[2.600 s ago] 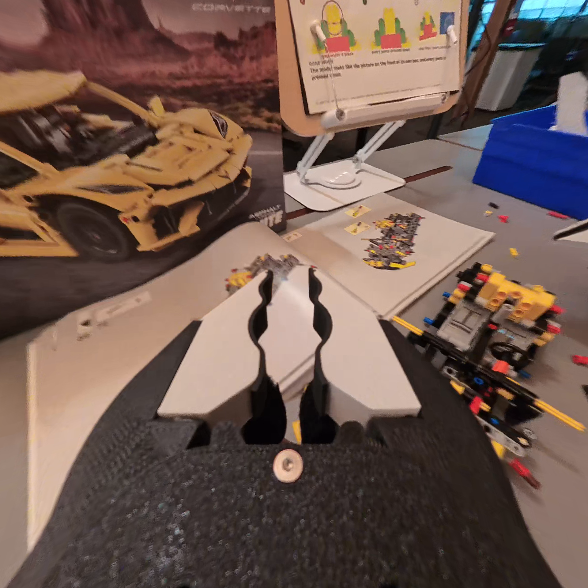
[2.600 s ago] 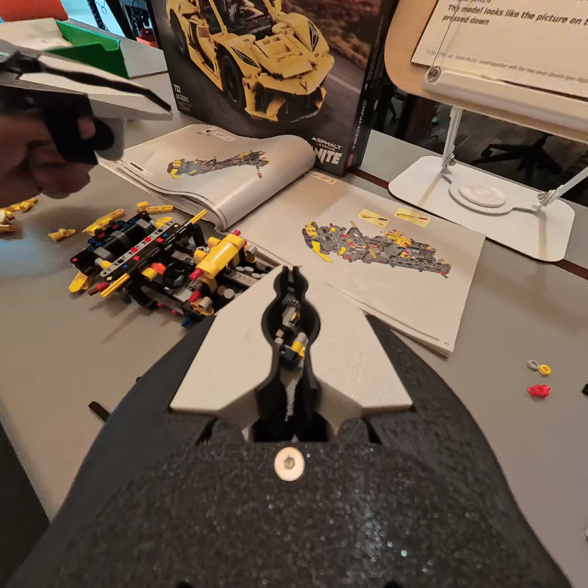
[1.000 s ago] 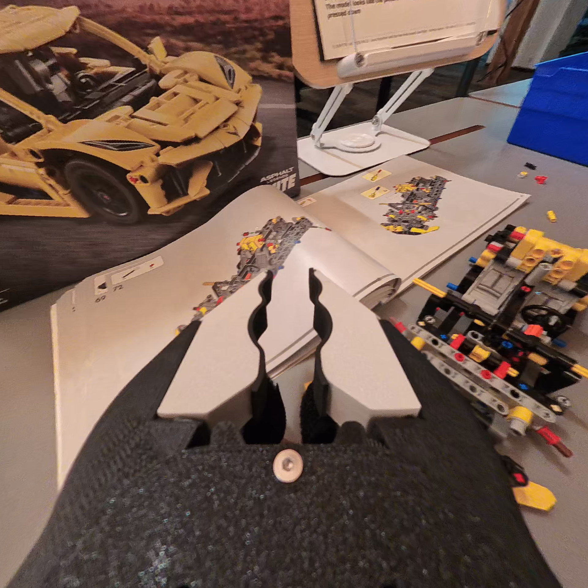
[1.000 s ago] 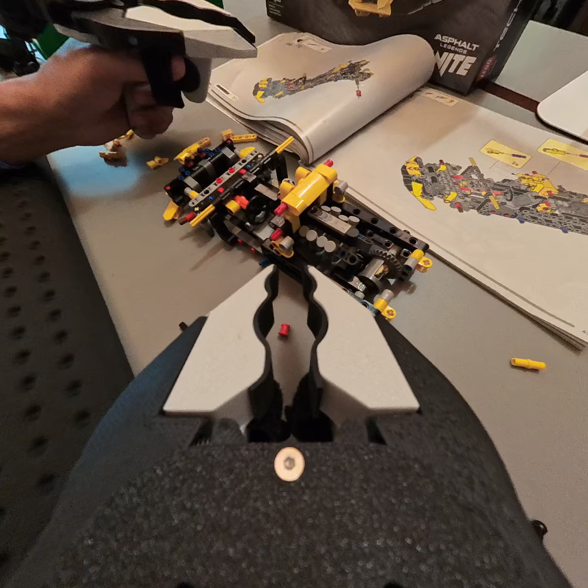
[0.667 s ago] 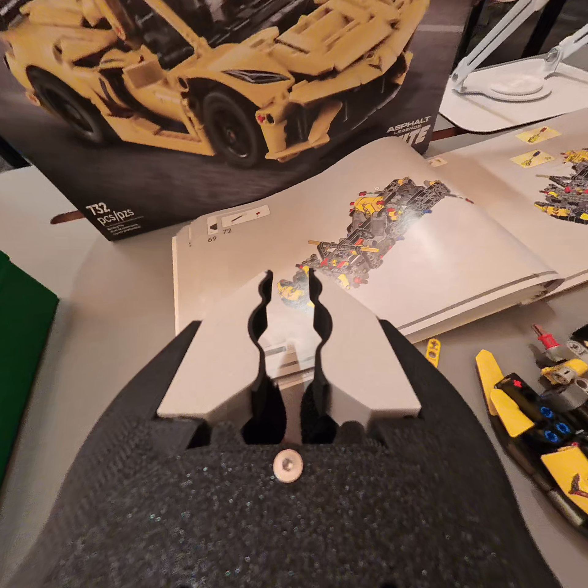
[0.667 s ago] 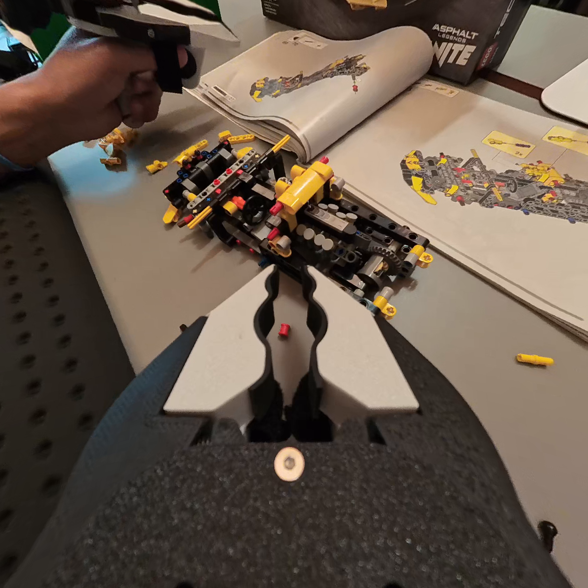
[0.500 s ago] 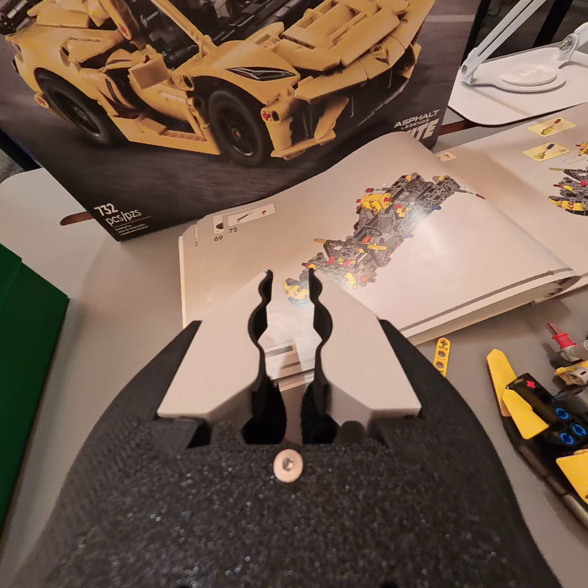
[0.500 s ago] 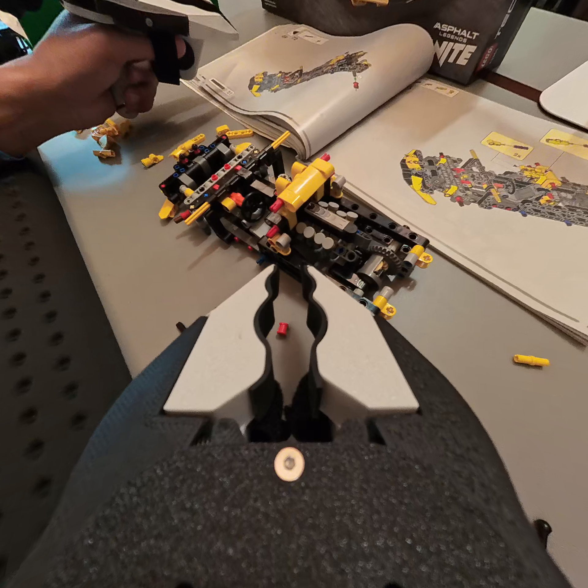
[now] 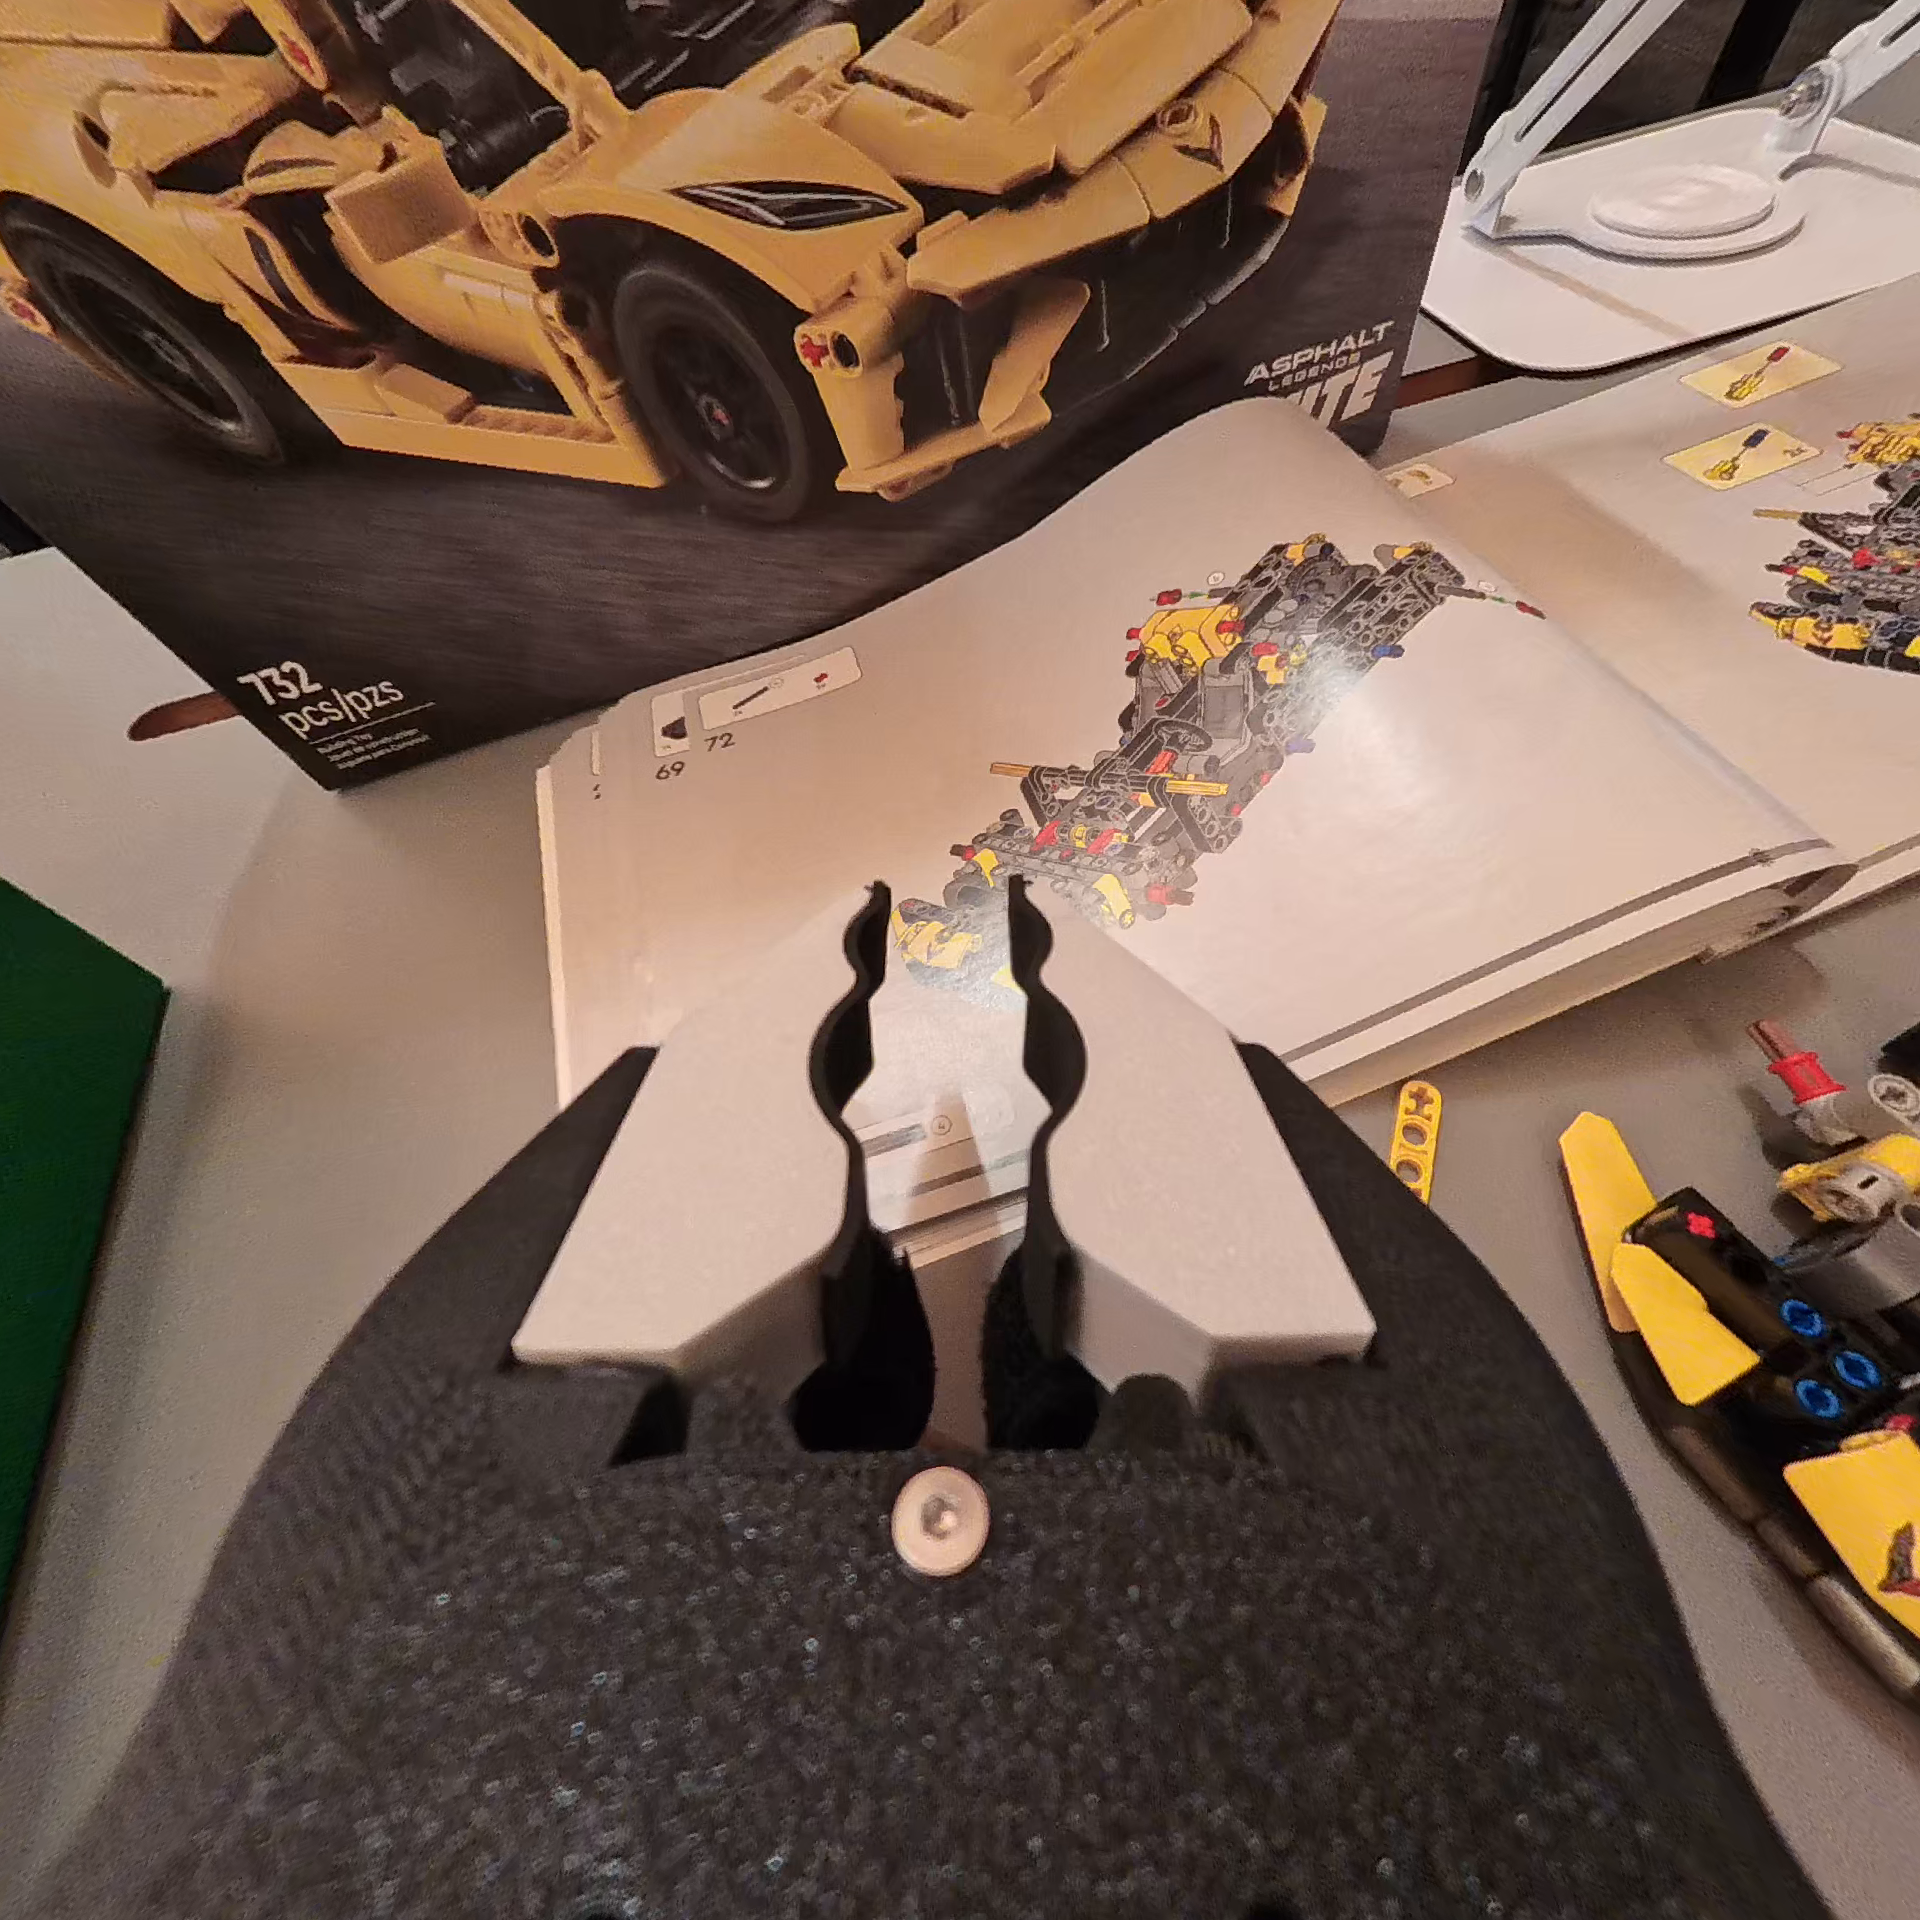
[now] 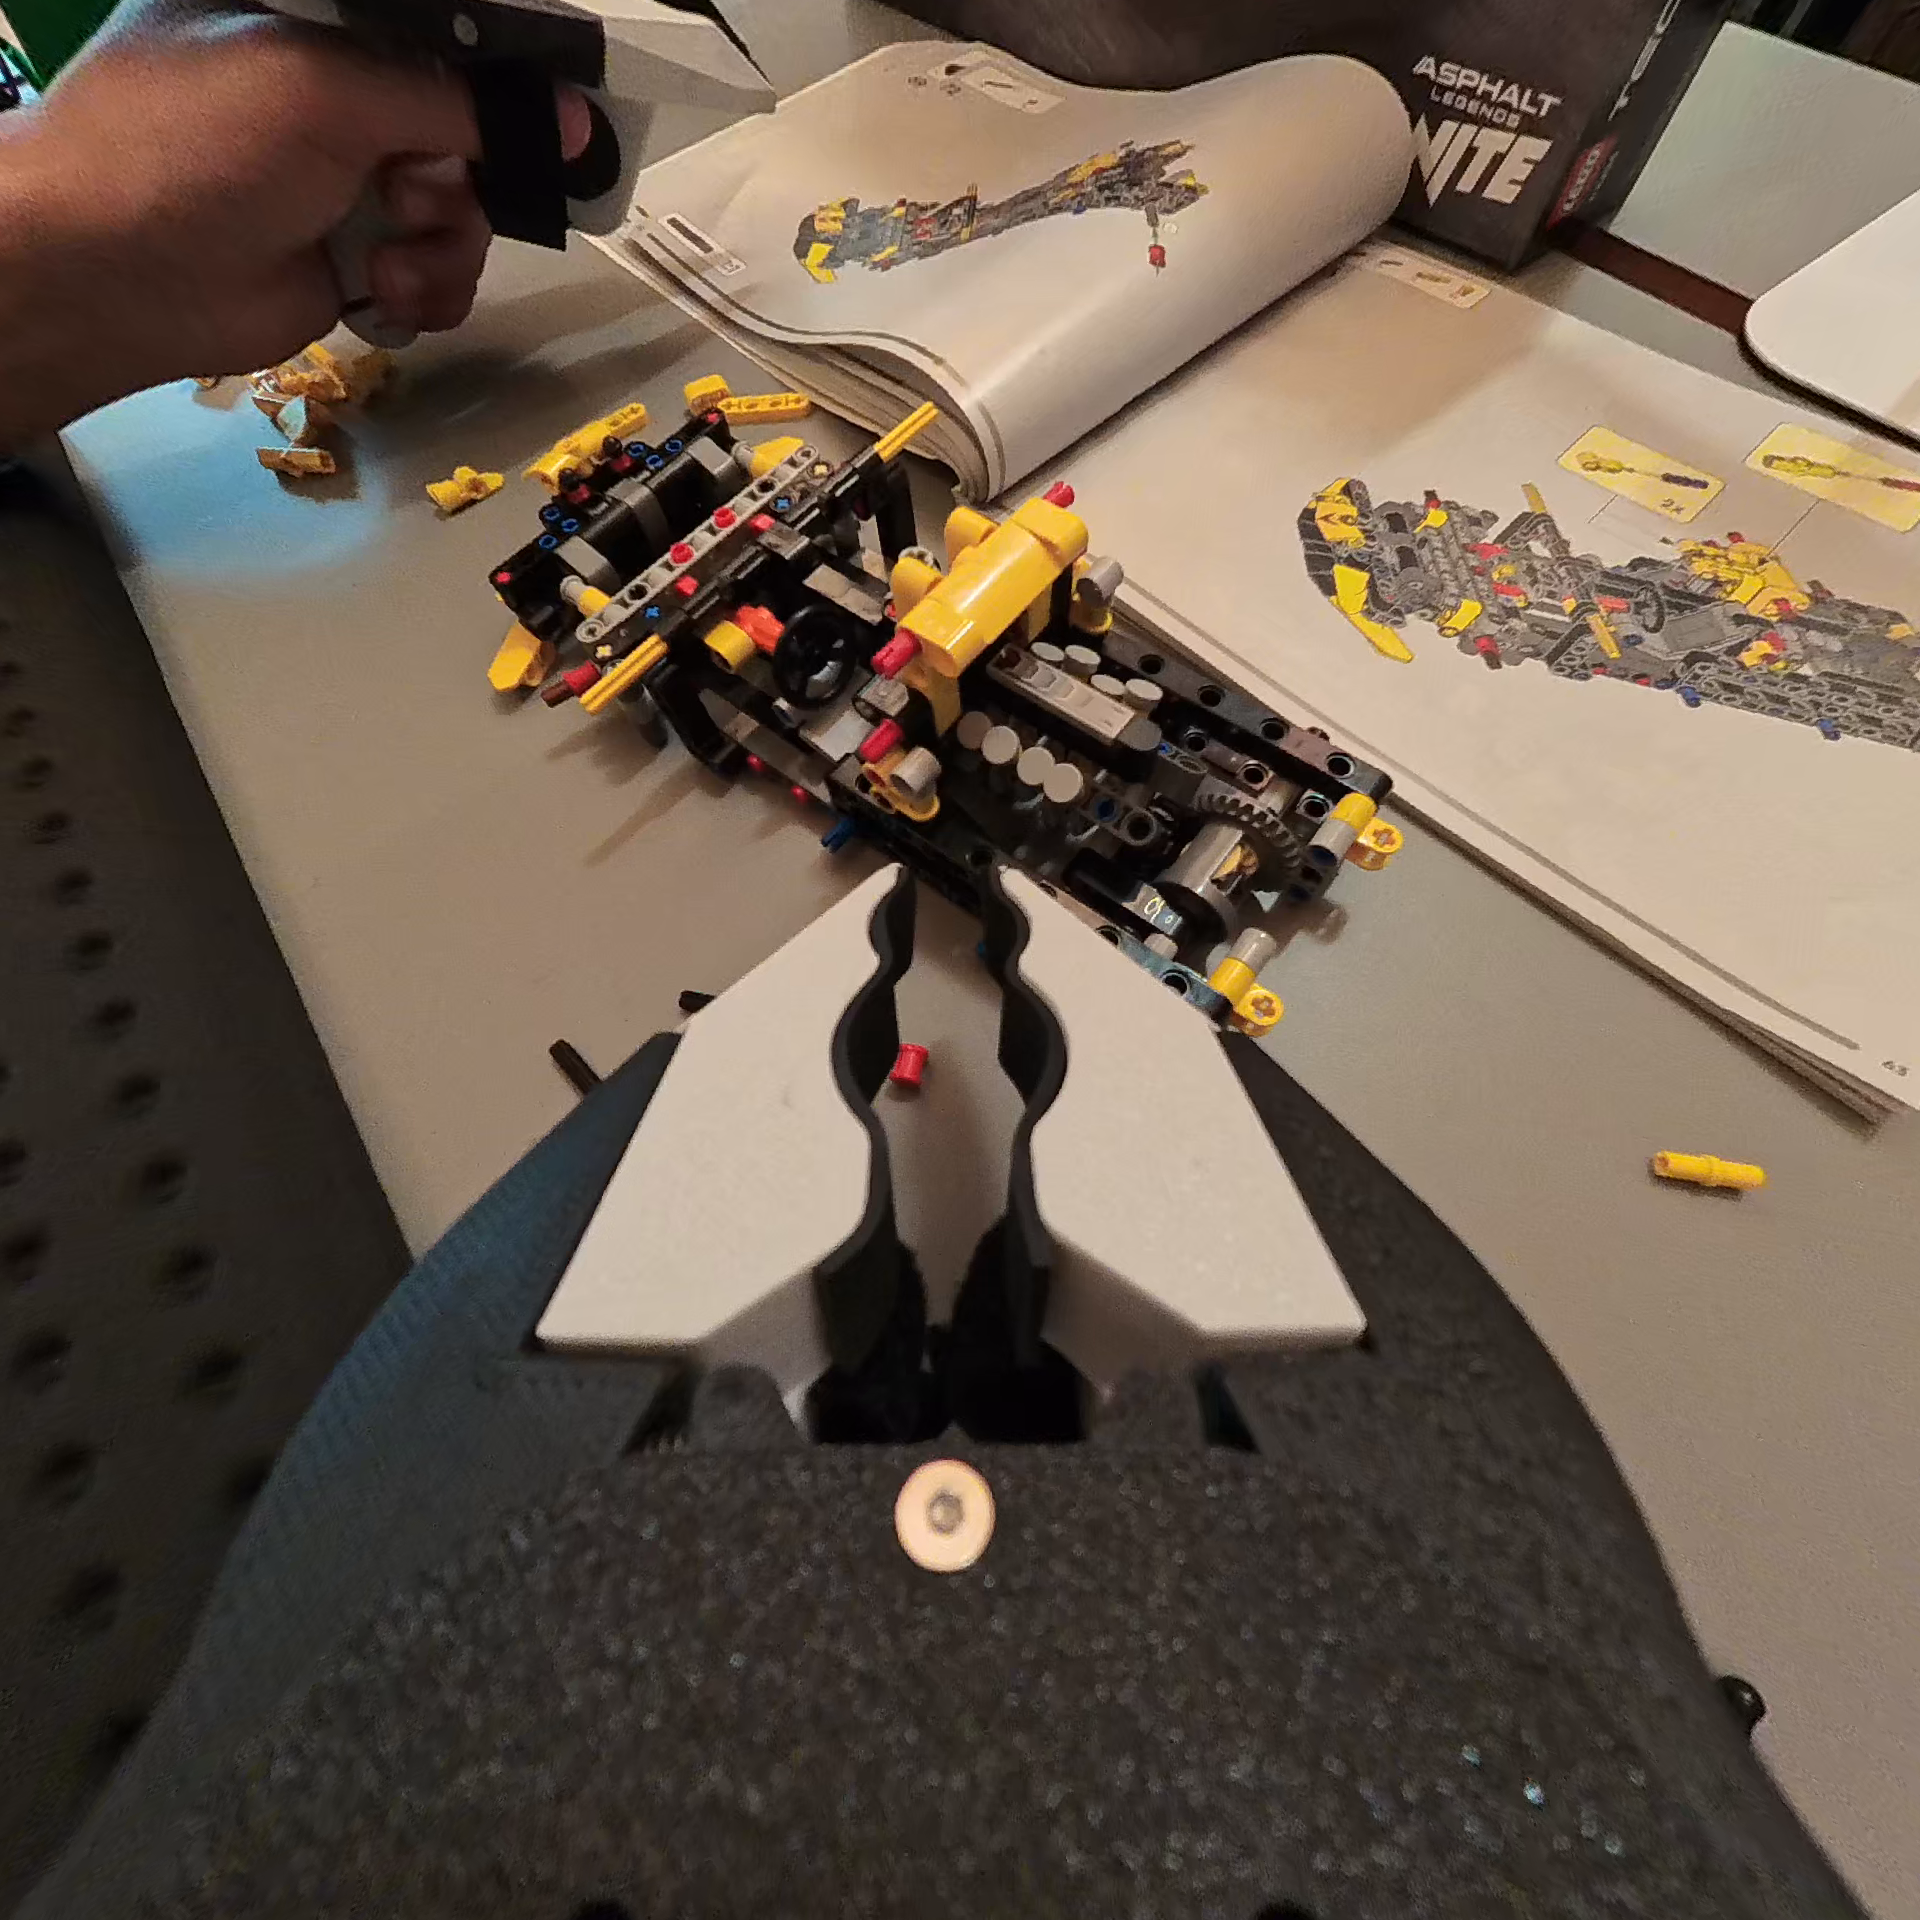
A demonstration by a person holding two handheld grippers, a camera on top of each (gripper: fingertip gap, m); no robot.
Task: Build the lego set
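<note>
Grey-fingered, the right gripper [image 10: 951, 883] is hovering empty, jaws narrowly parted, over a loose red pin [image 10: 907, 1065] just short of the half-built chassis [image 10: 914, 675] lying on the table [image 10: 1455, 1091]. The left gripper [image 9: 945, 894] is waiting equally parted and empty over the instruction booklet [image 9: 1195, 831]. Closing off-centre is likely flicking the small pin away, or nudging the chassis.

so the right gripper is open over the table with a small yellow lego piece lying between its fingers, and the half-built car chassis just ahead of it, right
Almost. The right gripper is open over the grey table, with the half-built black and yellow car chassis just ahead, but the small lego piece lying between its fingers is red, not yellow. The right wrist view shows this.
</note>
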